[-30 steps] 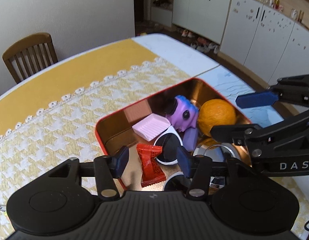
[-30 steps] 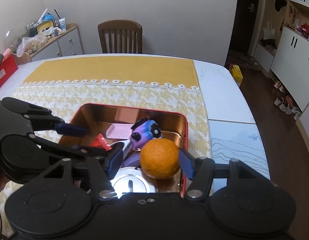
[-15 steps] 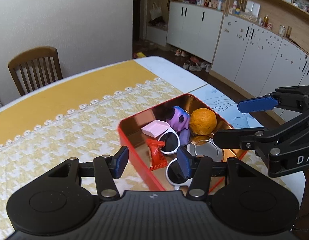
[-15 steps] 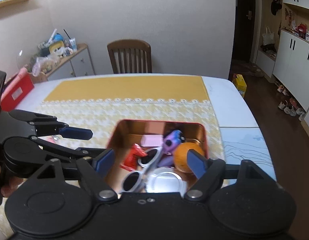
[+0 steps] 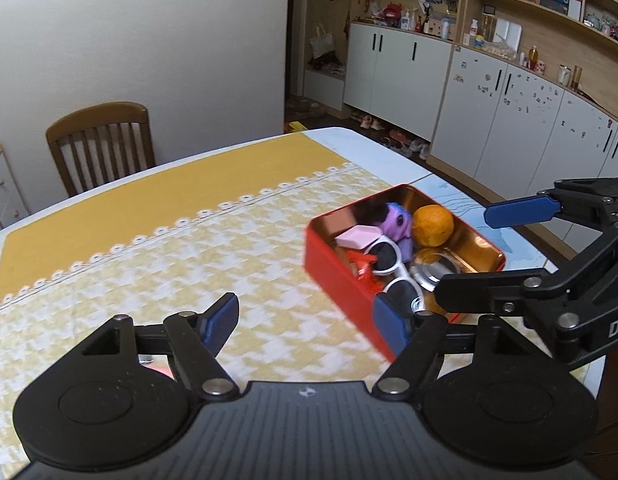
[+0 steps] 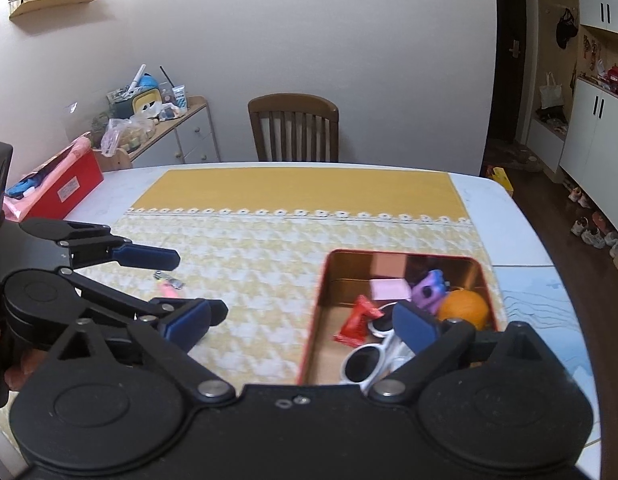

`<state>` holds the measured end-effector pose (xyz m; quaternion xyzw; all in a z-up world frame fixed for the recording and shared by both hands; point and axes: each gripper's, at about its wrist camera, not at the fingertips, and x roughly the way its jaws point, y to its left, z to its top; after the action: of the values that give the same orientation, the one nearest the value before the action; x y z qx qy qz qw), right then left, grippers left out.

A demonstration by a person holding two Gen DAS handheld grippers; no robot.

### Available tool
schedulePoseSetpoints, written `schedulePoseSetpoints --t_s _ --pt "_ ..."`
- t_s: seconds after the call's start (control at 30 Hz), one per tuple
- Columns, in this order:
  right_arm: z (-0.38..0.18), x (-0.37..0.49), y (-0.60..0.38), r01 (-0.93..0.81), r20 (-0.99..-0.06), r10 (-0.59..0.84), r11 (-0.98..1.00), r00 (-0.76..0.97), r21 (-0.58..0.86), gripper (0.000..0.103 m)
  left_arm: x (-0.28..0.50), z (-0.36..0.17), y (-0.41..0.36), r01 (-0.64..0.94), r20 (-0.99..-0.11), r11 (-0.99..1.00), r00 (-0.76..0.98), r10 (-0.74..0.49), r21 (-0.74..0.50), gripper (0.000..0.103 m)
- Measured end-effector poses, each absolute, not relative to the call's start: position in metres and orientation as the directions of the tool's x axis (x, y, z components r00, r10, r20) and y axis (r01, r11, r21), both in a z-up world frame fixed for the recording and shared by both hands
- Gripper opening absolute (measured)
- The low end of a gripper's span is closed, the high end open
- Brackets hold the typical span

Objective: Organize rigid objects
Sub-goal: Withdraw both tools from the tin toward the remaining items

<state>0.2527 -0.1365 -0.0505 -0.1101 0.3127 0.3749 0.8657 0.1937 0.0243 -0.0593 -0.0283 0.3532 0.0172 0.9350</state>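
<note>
Red tin (image 6: pixel 313 320) with gold inside is the landmark, sits on yellow houndstooth tablecloth (image 6: pixel 269 248) at its right side. Left gripper (image 5: pixel 305 322) released, jaws just been opening, nothing between them, only cloth under the gap; its right blue pad overlaps the tin's near corner in left wrist view, contact can't tell. Right gripper (image 6: pixel 301 324) spread wide, jaws just been opening too, nothing held; its right pad shows in front of the tin's contents, left pad over cloth left of the tin. Both grippers above and short of the tin, pointing down at it.

Inside tin: orange ball (image 5: pixel 433 226) at far right side, purple toy (image 5: pixel 395 226) just left of it, pink flat block (image 5: pixel 357 236) by far left corner, red wrapped packet (image 6: pixel 357 320) along left wall, white sunglasses (image 6: pixel 365 360) near front, round silver lid (image 5: pixel 431 274) below the ball. Items crowded, touching each other.

Left of tin, well apart, on cloth: small pink thing with metal clip (image 6: pixel 169 284), kind unclear. Wooden chair (image 6: pixel 293 128) beyond the tin at table's far edge. Red box (image 6: pixel 65 188) at table's far left corner. White cabinets (image 5: pixel 489 108) off to the tin's right
</note>
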Motion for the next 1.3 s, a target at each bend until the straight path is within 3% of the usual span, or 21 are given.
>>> schedulePoseSetpoints --t_s 0.33,1.0,1.3 --pt "-0.056 0.227 -0.097 -0.712 -0.635 0.577 0.7 0.514 0.059 0.103 0.156 -0.06 0.07 -0.101 -0.633 0.994 0.772 0.055 -0.038 0.085" --pt "-0.097 0.201 -0.002 -0.645 -0.71 0.487 0.762 0.509 0.061 0.103 0.109 -0.114 0.167 -0.255 -0.669 0.967 0.724 0.168 -0.032 0.085" --pt "-0.122 0.208 0.034 -0.585 -0.75 0.415 0.81 0.515 0.046 0.103 0.107 -0.143 0.179 -0.23 -0.681 0.973 0.715 0.156 -0.019 0.085"
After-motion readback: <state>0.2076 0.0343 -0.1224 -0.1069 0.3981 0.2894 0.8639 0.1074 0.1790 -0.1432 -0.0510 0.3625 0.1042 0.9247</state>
